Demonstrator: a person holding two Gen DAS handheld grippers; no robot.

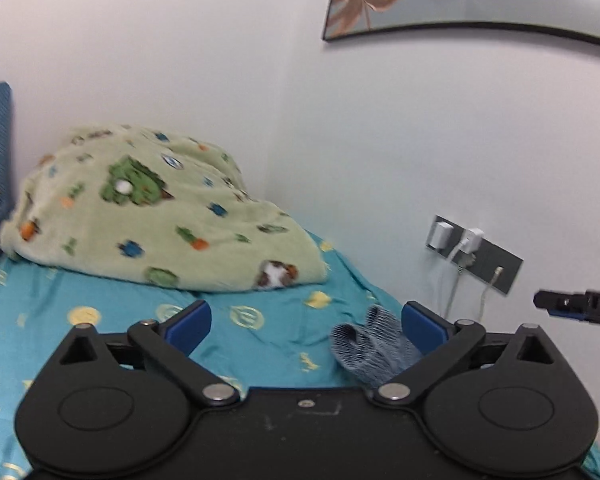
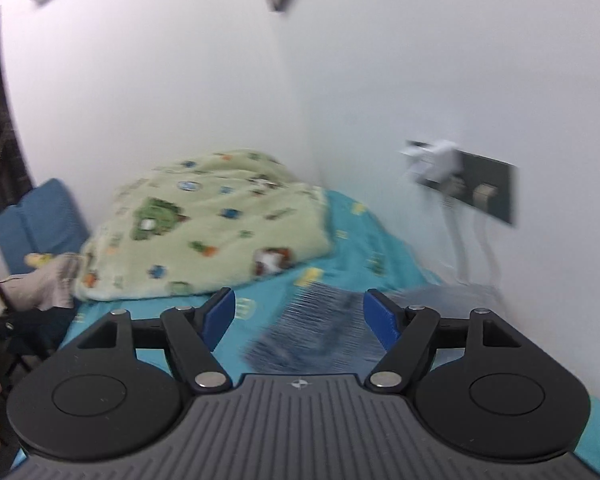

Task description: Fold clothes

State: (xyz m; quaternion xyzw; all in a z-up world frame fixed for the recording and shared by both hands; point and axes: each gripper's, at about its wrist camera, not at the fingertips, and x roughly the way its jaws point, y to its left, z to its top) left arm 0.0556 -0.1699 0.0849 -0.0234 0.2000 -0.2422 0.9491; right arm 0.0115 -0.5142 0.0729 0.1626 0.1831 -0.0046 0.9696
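Observation:
A small blue-and-white striped garment (image 1: 374, 346) lies crumpled on the teal bed sheet (image 1: 100, 300) near the wall. My left gripper (image 1: 306, 322) is open above the sheet, and the garment sits just inside its right finger. In the right wrist view the striped garment (image 2: 320, 336) is blurred and lies between the open fingers of my right gripper (image 2: 298, 314), a little beyond them. The right gripper's tip (image 1: 572, 306) also shows at the right edge of the left wrist view.
A folded green patterned blanket (image 1: 152, 208) lies at the head of the bed in the corner. A grey socket panel (image 1: 474, 254) with plugs and cables is on the right wall. A blue chair (image 2: 40, 220) with clothes stands left of the bed.

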